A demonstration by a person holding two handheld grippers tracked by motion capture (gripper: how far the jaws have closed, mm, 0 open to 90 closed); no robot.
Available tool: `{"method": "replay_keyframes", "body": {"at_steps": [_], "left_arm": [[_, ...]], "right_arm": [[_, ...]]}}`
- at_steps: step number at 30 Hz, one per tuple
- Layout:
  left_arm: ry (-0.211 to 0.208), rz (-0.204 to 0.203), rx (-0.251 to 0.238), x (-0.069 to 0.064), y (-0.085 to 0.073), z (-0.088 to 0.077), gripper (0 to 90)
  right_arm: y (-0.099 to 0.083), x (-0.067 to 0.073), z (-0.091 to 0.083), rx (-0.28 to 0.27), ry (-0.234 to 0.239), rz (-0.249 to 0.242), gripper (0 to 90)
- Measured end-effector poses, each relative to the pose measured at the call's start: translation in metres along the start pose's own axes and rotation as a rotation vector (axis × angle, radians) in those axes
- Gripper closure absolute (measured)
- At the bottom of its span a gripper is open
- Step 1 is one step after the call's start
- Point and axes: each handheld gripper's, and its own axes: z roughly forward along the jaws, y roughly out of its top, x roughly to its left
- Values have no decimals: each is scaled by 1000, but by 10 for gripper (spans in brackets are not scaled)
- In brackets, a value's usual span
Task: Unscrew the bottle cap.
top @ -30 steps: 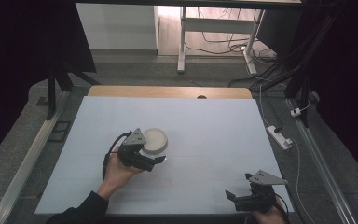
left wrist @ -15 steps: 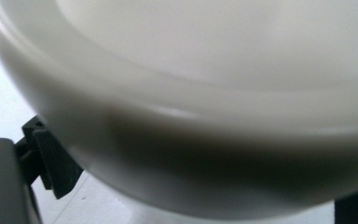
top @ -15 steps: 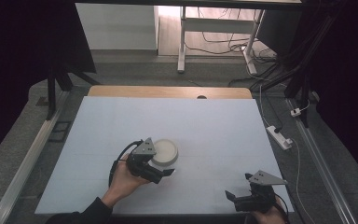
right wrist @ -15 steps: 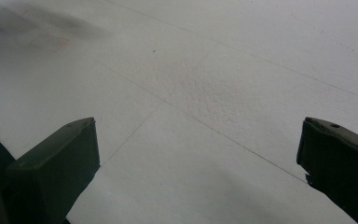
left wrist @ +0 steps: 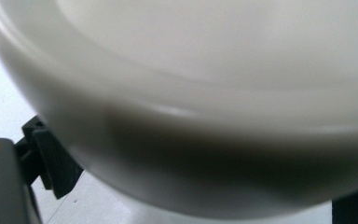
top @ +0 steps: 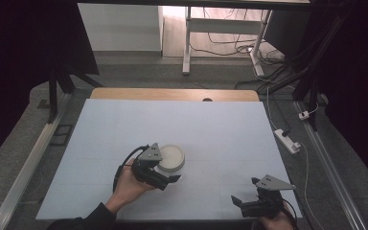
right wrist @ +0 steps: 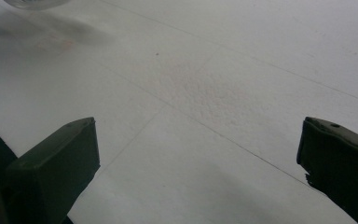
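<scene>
A white bowl (top: 170,158) sits on the white desk (top: 100,134), a little toward the near edge and left of the middle. The left gripper (top: 165,178) is right against it on the near-left side, held in the person's left hand (top: 127,184), with its grey three-cornered plate beside the bowl's rim. In the left gripper view the bowl (left wrist: 205,102) looms very close, its curved outer wall and rim just ahead of the camera; one black jaw shows at the lower left beside the wall and a sliver of the other at the lower right, so the bowl lies between them. Whether the jaws are clamped on it cannot be told.

The right gripper (top: 245,202) rests near the desk's near right corner, well apart from the bowl, the person's right hand (top: 275,223) behind it. In the right gripper view its jaws stand wide apart over bare desk surface (right wrist: 223,84), released and holding nothing.
</scene>
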Motion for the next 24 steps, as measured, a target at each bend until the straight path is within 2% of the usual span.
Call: {"method": "replay_keyframes", "body": {"at_steps": [12, 18, 24], "left_arm": [[-8, 1, -7, 1, -1, 0, 77], [-12, 9, -7, 0, -2, 1, 77], [-11, 14, -4, 0, -2, 2, 77]], "right_arm": [[16, 11, -2, -60, 41, -26, 0], [29, 24, 3, -68, 83, -68, 0], [41, 33, 10, -90, 141, -58, 0]]}}
